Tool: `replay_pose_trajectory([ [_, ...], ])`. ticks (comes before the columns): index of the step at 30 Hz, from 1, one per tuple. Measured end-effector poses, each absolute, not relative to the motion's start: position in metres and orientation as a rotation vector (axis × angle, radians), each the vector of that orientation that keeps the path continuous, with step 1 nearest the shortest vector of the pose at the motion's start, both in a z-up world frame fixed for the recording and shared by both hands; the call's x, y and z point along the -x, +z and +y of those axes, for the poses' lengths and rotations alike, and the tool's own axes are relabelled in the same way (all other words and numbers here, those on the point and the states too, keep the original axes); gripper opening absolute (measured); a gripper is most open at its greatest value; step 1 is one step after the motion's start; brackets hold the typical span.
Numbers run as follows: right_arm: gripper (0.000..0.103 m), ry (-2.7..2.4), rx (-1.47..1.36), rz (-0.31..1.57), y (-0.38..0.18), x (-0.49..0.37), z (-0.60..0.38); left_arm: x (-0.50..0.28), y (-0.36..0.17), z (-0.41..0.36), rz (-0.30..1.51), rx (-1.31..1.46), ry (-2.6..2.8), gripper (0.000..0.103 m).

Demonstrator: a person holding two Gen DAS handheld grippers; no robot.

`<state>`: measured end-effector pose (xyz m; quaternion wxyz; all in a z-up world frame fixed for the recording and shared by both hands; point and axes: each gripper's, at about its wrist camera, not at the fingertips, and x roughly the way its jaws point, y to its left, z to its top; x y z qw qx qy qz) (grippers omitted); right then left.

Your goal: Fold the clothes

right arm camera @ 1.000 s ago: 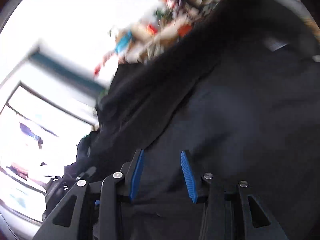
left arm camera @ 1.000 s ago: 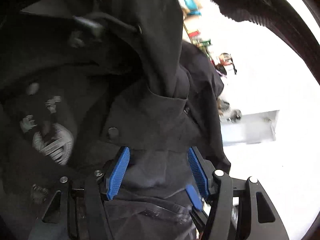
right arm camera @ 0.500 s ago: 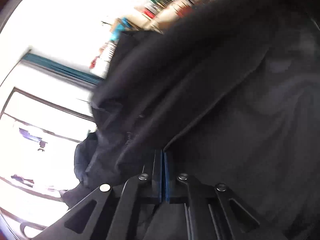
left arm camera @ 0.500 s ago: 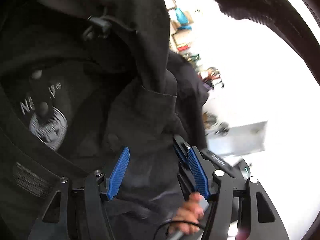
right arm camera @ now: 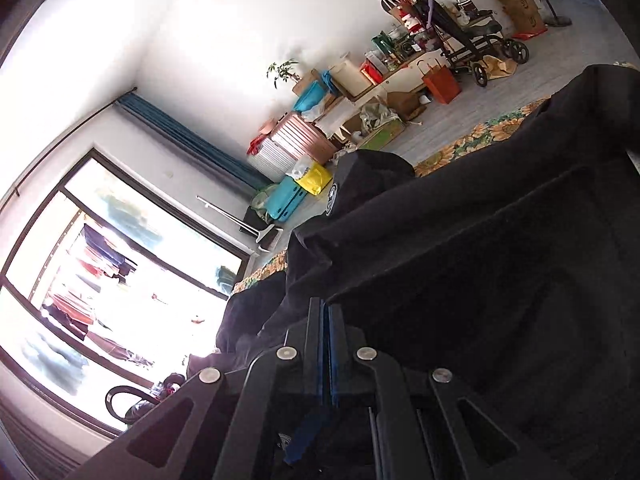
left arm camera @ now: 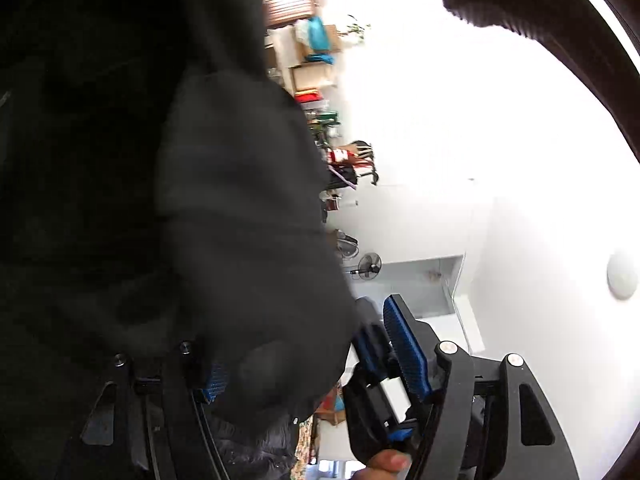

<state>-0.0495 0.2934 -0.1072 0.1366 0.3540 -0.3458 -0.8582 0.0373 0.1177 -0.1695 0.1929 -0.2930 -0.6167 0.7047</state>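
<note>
Hanging in dark rumpled folds, the black garment [right arm camera: 480, 248] bears a round emblem.

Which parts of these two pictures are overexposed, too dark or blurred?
Left wrist view: the black garment is underexposed and soft with blur, and the wall behind it is blown out to white. Right wrist view: sharp overall, but the window is overexposed; straight edges bend from the fisheye.

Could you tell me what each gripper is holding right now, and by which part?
The right gripper is shut on a fabric edge of the black garment. The left gripper stands open; the garment drapes between its fingers, unclamped.
</note>
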Motion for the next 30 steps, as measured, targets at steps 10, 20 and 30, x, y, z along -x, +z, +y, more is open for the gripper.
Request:
replay_pose_trajectory([
  [10,0.002,-2.445,-1.082,-1.067,-0.123,0.039,0.312,-0.003,-0.187,0.092,-1.797,1.021,1.959,0.029],
  [20,0.058,-2.426,-1.142,-1.409,-0.167,0.024,0.364,-0.019,-0.114,0.053,-1.556,0.878,2.155,0.008],
  [30,0.05,-2.521,-1.081,-1.505,-0.186,0.044,0.389,-0.029,-0.095,0.026,-1.474,0.868,2.213,0.008],
])
